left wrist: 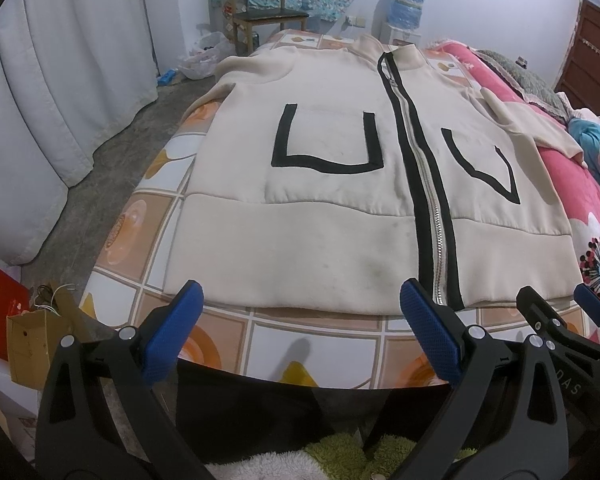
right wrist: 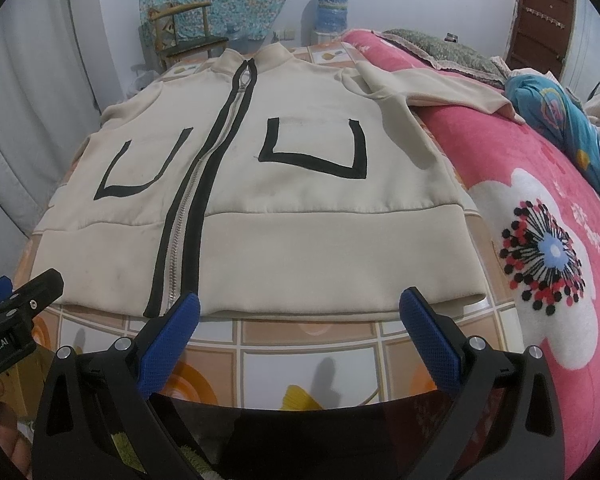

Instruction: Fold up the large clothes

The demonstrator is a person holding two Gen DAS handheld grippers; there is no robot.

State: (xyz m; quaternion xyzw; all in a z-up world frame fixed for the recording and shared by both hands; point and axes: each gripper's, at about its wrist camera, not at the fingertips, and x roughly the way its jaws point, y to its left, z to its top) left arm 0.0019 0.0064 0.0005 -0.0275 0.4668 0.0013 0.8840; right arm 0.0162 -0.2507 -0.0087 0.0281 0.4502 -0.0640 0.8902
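Note:
A cream zip-up jacket [left wrist: 300,248] with black pocket outlines and a black-edged zipper lies flat, front up, on the bed; it also shows in the right wrist view [right wrist: 300,248]. Its collar is at the far end, its hem nearest me. One sleeve [right wrist: 432,84] stretches right onto the pink blanket. My left gripper [left wrist: 300,304] is open and empty, just short of the hem left of the zipper. My right gripper [right wrist: 300,312] is open and empty, just short of the hem right of the zipper. The right gripper also shows at the left wrist view's right edge [left wrist: 556,312].
The bed has an orange-and-white checked sheet [left wrist: 312,344] and a pink flowered blanket [right wrist: 548,240] on the right. A wooden chair [left wrist: 260,4], a water dispenser [left wrist: 406,12], white curtains [left wrist: 60,92] and paper bags [left wrist: 28,340] stand on the floor around it.

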